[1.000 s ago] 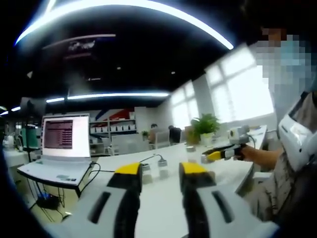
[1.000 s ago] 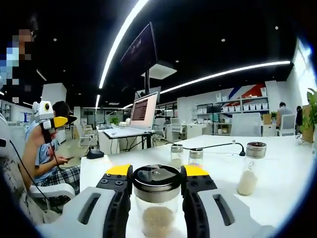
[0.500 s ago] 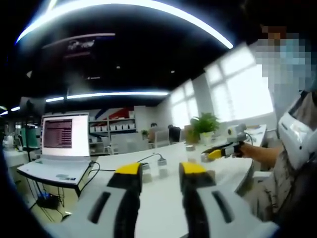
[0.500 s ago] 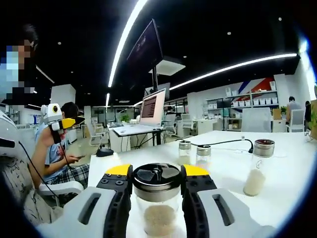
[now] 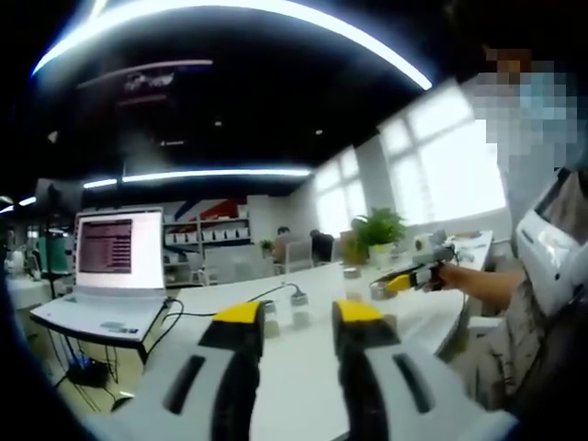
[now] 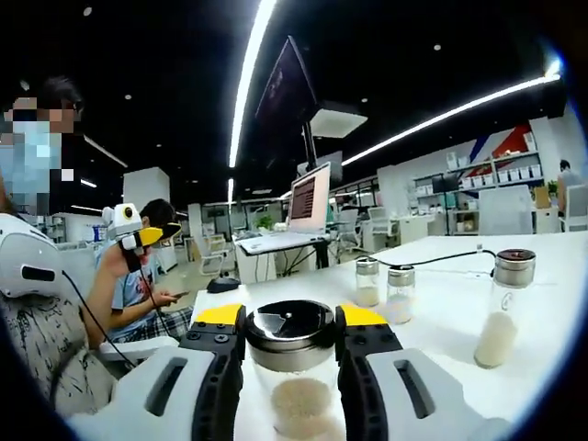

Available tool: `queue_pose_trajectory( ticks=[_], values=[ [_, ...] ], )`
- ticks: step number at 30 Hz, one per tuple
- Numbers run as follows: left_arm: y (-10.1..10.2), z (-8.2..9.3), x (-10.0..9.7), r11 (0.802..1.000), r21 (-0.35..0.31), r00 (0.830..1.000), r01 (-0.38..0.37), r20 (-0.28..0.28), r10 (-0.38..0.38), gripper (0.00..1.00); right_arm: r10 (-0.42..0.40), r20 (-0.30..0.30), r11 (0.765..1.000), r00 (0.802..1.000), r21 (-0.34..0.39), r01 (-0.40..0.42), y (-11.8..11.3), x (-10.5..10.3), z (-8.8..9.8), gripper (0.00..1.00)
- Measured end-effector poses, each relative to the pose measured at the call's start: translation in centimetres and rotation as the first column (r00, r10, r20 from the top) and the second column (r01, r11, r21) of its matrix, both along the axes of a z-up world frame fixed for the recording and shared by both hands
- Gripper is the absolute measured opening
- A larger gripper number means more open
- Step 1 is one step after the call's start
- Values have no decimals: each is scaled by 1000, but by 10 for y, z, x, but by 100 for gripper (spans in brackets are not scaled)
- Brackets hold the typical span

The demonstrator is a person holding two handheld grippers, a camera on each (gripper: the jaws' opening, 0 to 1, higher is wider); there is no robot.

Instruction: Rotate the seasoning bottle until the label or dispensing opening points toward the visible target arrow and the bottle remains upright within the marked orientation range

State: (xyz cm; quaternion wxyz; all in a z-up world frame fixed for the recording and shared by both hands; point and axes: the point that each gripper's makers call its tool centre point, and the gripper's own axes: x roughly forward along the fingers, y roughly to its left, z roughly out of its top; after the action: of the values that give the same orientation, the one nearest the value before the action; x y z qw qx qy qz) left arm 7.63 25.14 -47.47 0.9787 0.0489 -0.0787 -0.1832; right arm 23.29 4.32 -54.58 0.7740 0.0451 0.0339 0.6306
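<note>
Seasoning bottle (image 6: 292,363) sits clamped upright between the right gripper (image 6: 290,333) jaws at lower centre; left gripper (image 5: 299,323) jaws gape empty above the table (image 5: 303,367).

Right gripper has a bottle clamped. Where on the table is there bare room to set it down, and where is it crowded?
The right gripper is shut on the seasoning bottle. The white table is bare between that bottle and the tall shaker at right. It is crowded farther back, where two small shakers stand beside a black cable. The left gripper is open over bare tabletop.
</note>
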Motion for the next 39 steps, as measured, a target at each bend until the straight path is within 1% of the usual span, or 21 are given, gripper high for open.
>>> queue_pose_trajectory(
  ticks=[4, 6, 12, 14, 18, 19, 20, 21, 22, 23, 25, 26, 27, 29, 30, 31, 33, 35, 36, 37, 39],
  values=[
    [-2, 0, -1, 1000, -1, 1000, 13, -2, -13, 31, 70, -40, 997, 997, 20, -69, -1, -3, -1, 38],
    [-2, -1, -1, 1000, 2, 1000, 12, -4, -12, 31, 94, -44, 995, 995, 30, -93, -1, -2, -1, 38],
    [-1, -1, -1, 1000, 0, 1000, 11, -6, -11, 31, 130, -33, 991, 991, 39, -129, -1, -4, -1, 38],
    [-2, -2, 0, 1000, 2, 1000, 14, -10, -14, 31, 132, -18, 990, 991, 41, -132, -1, -5, -1, 38],
    [-5, -5, 2, 1000, 10, 1000, 16, -19, -16, 31, 129, -18, 990, 991, 54, -128, -2, -5, 0, 39],
    [-5, -6, 2, 1000, 11, 1000, 16, -21, -16, 31, 124, -3, 991, 992, 56, -123, -2, -5, -1, 40],
    [-4, -6, 3, 1000, 11, 1000, 16, -22, -15, 31, 115, 2, 992, 993, 54, -115, -2, -5, -1, 43],
    [-4, -6, 3, 1000, 11, 1000, 15, -23, -14, 31, 91, 7, 994, 996, 60, -92, -2, -4, 0, 48],
    [-4, -6, 3, 1000, 11, 1000, 14, -23, -14, 31, 66, 15, 995, 998, 69, -67, -3, -2, 2, 56],
    [-5, -6, 4, 1000, 11, 1000, 18, -22, -17, 31, 58, 20, 995, 998, 80, -59, -3, -6, 5, 60],
    [-6, -7, 5, 1000, 11, 999, 22, -23, -22, 31, 11, 39, 996, 999, 88, -14, -3, -9, 12, 58],
    [-7, -7, 5, 1000, 13, 999, 23, -24, -23, 31, -30, 44, 995, 999, 101, 26, -4, -8, 16, 56],
    [-8, -8, 5, 1000, 16, 999, 25, -26, -24, 31, -51, 55, 991, 997, 126, 44, -4, -12, 21, 54],
    [-8, -8, 5, 999, 19, 999, 25, -28, -25, 31, -103, 62, 985, 993, 147, 93, -4, -15, 26, 54],
    [-9, -8, 5, 999, 19, 999, 25, -28, -25, 31, -160, 51, 977, 986, 149, 151, -6, -11, 27, 54],
    [-9, -8, 5, 1000, 19, 999, 24, -28, -24, 31, -212, 51, 971, 976, 129, 204, -9, -7, 24, 54],
    [-9, -8, 4, 1000, 24, 1000, 20, -25, -19, 31, -259, 35, 960, 965, 122, 253, -10, -5, 23, 54],
    [-9, -6, 3, 1000, 23, 1000, 20, -20, -20, 32, -275, 34, 959, 961, 84, 271, -9, -6, 16, 52],
    [-9, -5, 2, 1000, 20, 1000, 21, -17, -20, 32, -282, 58, 959, 958, 50, 279, -9, -6, 12, 49],
    [-9, -5, 2, 1000, 18, 1000, 21, -14, -21, 32, -282, 85, 959, 956, 36, 280, -8, -7, 10, 47],
    [-9, -4, 2, 1000, 15, 1000, 20, -12, -20, 32, -297, 84, 955, 951, 25, 296, -5, -8, 6, 47]
  ],
)
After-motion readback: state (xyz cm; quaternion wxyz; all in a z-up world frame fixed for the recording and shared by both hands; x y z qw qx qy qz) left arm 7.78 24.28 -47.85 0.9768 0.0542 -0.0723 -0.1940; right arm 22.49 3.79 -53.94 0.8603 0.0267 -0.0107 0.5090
